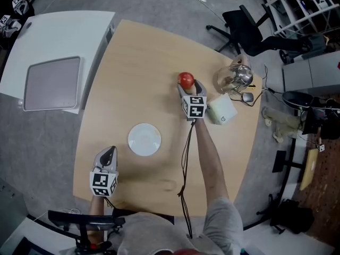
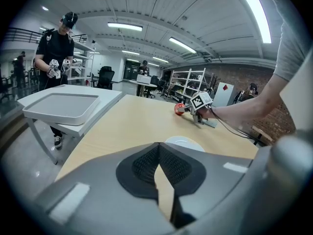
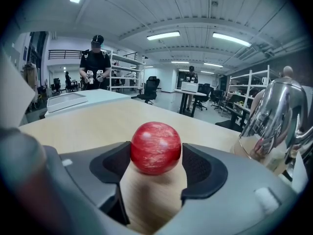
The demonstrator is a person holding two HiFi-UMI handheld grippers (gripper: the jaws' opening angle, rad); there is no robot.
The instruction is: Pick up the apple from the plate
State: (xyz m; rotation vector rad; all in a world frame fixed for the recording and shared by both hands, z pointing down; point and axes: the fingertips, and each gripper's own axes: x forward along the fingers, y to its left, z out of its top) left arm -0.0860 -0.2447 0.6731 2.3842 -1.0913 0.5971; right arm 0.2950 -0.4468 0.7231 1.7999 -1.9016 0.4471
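Right gripper is clamping apple at jaw tips, off plate; left gripper is lying closed, empty; squeezing evenly advised.

Head view overhead; gripper views low over shared table, seemingly parallel.

table: light wood, rounded corners
side table: white, butted against the wood table's left edge
tray: grey, flat on the side table
kettle: shiny metal, far-right corner of the wood table
box: white, just beside the kettle
mouse: dark, near the right edge
office chair: black, on the floor beyond the kettle
bystander: black clothes, standing behind the side table
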